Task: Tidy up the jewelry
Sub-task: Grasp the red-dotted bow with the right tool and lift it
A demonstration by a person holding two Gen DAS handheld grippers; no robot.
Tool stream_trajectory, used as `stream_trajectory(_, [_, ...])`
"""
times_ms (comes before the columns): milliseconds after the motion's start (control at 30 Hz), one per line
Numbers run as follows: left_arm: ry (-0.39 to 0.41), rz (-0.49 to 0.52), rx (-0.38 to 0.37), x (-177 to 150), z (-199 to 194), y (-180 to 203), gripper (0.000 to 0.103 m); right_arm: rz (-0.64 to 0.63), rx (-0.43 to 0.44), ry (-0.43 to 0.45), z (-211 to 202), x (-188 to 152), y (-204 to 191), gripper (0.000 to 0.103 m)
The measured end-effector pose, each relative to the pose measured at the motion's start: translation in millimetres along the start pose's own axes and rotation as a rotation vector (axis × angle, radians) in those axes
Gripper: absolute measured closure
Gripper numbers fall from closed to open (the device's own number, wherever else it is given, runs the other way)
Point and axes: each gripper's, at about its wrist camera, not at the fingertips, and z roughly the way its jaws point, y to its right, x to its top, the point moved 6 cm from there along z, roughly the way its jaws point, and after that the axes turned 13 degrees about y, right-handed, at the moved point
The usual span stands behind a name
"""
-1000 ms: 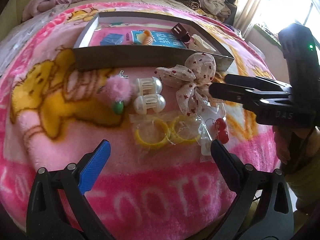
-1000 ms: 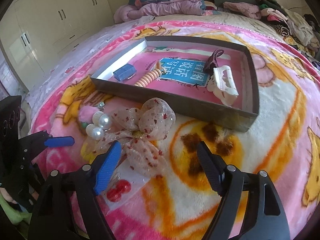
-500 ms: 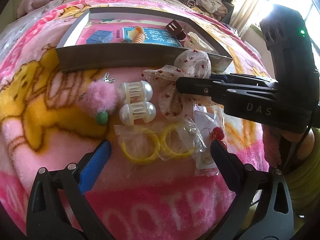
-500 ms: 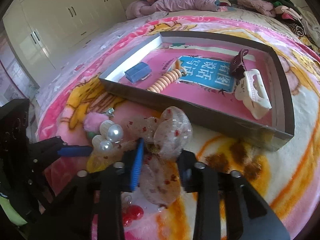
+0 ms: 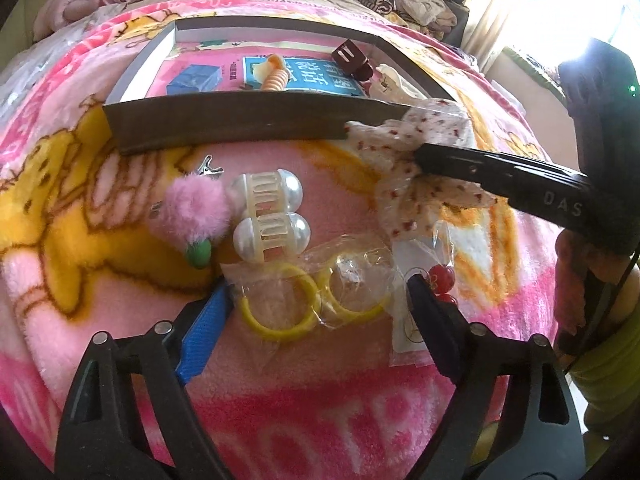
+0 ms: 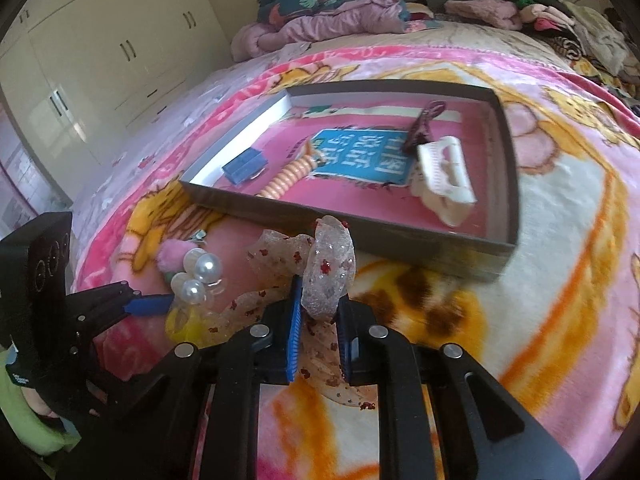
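Observation:
A sheer bow with red dots (image 6: 328, 260) is pinched between the pads of my right gripper (image 6: 320, 312), just in front of the grey tray (image 6: 400, 240). From the left wrist, the right gripper (image 5: 420, 158) reaches in from the right with the bow (image 5: 400, 136) bunched at its tip against the tray's near wall (image 5: 240, 124). My left gripper (image 5: 316, 316) hangs low over the blanket and its jaws are closing. A clear bag of yellow rings (image 5: 280, 312) lies between them, and the pads are not pressing on it.
On the blanket lie two pearl claw clips (image 5: 272, 216), a pink pompom clip (image 5: 192, 212) and bagged red bead earrings (image 5: 442, 276). The tray holds a blue box (image 6: 244, 166), an orange spiral (image 6: 288, 178), a brown clip (image 6: 424, 124) and a white claw clip (image 6: 444, 176). Clothes are piled behind.
My right gripper has gone from open to shut on the bow and drawn it toward the tray's wall. The left jaws have narrowed around the bag of yellow rings.

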Motion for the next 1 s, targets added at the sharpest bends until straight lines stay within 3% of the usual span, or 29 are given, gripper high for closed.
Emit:
stream_trajectory(633, [0.068,-0.016,0.006,9.9,-34.9,-3.8,0.029,-0.004,0.001,0.019,-31.6,-2.0,-5.3,0.088])
stream_trajectory(1000, [0.134,-0.036,0.065,33.1,-57.9,-29.0,0.029,-0.052,0.039,0.037,-33.2,14.2,-30.4,0.088])
